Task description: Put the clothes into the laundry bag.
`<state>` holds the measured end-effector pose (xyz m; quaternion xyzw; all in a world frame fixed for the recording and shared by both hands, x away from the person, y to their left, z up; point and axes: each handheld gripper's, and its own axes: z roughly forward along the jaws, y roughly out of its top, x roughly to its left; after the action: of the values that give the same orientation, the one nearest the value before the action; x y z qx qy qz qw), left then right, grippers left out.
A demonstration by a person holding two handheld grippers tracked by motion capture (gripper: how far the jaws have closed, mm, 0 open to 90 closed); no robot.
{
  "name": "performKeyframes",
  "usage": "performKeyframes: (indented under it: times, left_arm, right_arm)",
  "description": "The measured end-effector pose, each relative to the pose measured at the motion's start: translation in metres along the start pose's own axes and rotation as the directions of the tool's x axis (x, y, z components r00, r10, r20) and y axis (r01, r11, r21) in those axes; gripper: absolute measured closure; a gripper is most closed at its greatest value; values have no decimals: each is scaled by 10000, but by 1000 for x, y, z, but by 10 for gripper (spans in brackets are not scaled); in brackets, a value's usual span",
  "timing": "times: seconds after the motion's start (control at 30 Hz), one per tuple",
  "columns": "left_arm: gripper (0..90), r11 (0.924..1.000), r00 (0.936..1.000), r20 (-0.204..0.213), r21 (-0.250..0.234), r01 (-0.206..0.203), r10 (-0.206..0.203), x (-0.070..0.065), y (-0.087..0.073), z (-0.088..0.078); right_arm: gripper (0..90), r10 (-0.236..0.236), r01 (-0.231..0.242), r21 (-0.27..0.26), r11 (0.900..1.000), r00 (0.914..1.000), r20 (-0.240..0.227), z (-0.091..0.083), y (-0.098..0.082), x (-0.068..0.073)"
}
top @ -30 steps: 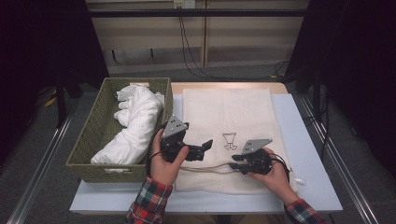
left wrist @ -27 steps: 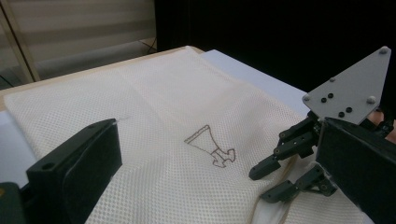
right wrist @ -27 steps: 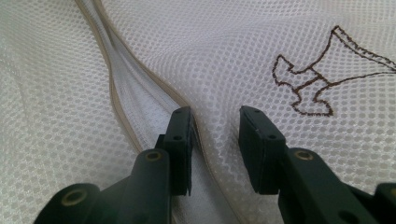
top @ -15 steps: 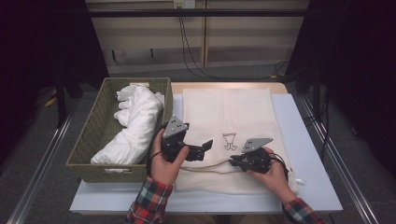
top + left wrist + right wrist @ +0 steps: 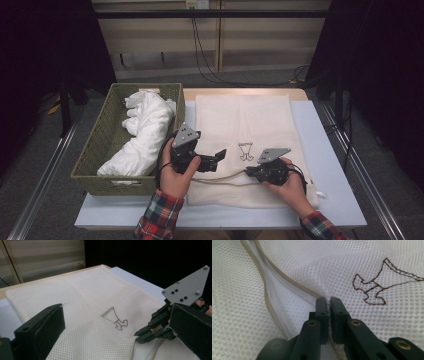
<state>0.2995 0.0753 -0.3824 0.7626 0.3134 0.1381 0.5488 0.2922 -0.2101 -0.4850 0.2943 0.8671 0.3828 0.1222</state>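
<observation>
A cream mesh bag [image 5: 240, 120] lies flat on the table, with a brown stitched emblem [image 5: 245, 151] at its middle. My right gripper [image 5: 249, 173] is low at the bag's near part. Its jaws have just been closing and now pinch a fold of mesh [image 5: 325, 293] beside the beige zip edge [image 5: 268, 290]. In the right gripper view the right gripper [image 5: 329, 305] has its pads pressed together on the fabric. My left gripper [image 5: 216, 159] hovers over the bag's left part, open, with nothing between its jaws. From the left gripper view the right gripper [image 5: 140, 336] grips the mesh.
A green woven basket [image 5: 100, 145] holding bunched white cloth [image 5: 145, 130] stands left of the bag, close to my left hand. The pale table top [image 5: 327, 155] runs on to the right of the bag. Dark floor and rails surround the table.
The right gripper's jaws have closed onto the mesh. Both hands have stayed where they were, and the bag has not shifted.
</observation>
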Motion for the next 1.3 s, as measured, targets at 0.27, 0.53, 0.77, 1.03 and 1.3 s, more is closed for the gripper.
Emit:
performKeyframes:
  times: [0.27, 0.53, 0.77, 1.03, 1.3]
  left_arm:
    - [1, 10000, 10000, -29, 89, -5, 5, 0, -1, 1]
    - [1, 10000, 9999, -99, 71, 57, -57, 1, -1, -1]
    - [1, 9999, 9998, -154, 24, 108, -108, 2, 0, -3]
    - [1, 9998, 9995, -244, -48, 175, -176, 5, 1, -6]
    - [1, 9997, 9995, -229, -107, 208, -210, 6, 1, -8]
  right_arm:
    - [875, 124, -121, 124, 9998, 9997, -194, 1, 3, -3]
    - [876, 86, -81, 117, 9999, 9991, -404, 2, 3, -6]
    - [886, 357, -347, 185, 9992, 9977, -580, 2, 5, -10]
    - [888, 674, -684, -106, 9976, 9948, -768, 4, 17, -15]
    - [889, 708, -724, -245, 9971, 9956, -615, 2, 35, -20]
